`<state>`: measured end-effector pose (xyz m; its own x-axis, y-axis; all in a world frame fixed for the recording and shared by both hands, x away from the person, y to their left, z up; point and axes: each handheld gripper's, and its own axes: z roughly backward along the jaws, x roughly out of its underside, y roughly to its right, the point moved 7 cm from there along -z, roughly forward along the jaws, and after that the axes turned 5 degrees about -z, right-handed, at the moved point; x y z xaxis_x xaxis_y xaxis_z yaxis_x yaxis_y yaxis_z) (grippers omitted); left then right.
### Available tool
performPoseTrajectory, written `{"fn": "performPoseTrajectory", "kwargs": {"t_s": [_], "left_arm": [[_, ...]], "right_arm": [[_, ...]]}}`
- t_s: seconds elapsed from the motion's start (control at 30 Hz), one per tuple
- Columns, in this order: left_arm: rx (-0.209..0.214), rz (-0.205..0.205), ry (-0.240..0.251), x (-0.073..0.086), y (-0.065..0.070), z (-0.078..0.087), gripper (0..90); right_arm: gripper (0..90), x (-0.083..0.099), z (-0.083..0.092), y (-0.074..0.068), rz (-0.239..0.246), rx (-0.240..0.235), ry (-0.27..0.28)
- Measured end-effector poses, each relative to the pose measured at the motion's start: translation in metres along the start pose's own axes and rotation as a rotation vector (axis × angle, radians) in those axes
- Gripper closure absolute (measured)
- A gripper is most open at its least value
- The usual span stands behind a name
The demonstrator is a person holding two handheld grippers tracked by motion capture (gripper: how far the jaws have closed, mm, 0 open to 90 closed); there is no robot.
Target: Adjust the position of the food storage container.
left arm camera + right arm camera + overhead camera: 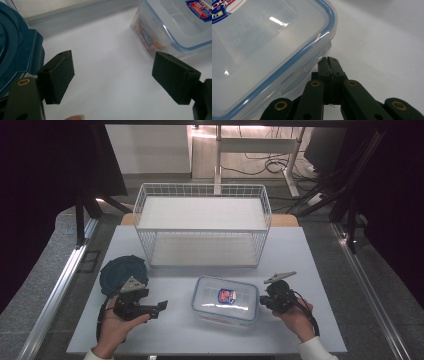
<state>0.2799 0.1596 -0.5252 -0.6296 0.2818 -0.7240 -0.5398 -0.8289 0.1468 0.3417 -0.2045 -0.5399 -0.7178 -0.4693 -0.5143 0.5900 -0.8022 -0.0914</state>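
Nudging the clear rectangular plastic container with blue-sealed lid (226, 300) calls for a low, level push: the right gripper (331, 65), jaws pressed together on nothing, sits at its right edge. Left of the container, the left gripper (161, 306) gapes empty beside a dark blue round lid (122, 272). Behind the container, bare white table (300, 255) leaves room before the white wire basket (202, 222).

Grey floor (45, 270), desk legs (218, 165), dark curtains (45, 180)

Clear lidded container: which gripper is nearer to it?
Right. The right gripper, shut, sits at the clear container's side; the left gripper, open, is apart.
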Motion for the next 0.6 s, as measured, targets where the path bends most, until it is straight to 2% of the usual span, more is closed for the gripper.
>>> {"fn": "performPoseTrajectory", "kwargs": {"t_s": [0.23,0.27,0.6], "left_arm": [[-0.002,0.004,0.005,0.000,-0.002,0.002,17.7],[-0.002,0.006,0.007,0.000,-0.003,0.002,17.7],[-0.005,0.005,0.003,0.001,-0.003,0.002,17.7]], "right_arm": [[89.2,-0.017,-0.018,-0.012,0.024,-0.020,-0.011],[89.2,-0.022,-0.022,-0.017,0.034,-0.027,-0.014],[89.2,-0.040,-0.032,-0.029,0.054,-0.035,0.000]]}}
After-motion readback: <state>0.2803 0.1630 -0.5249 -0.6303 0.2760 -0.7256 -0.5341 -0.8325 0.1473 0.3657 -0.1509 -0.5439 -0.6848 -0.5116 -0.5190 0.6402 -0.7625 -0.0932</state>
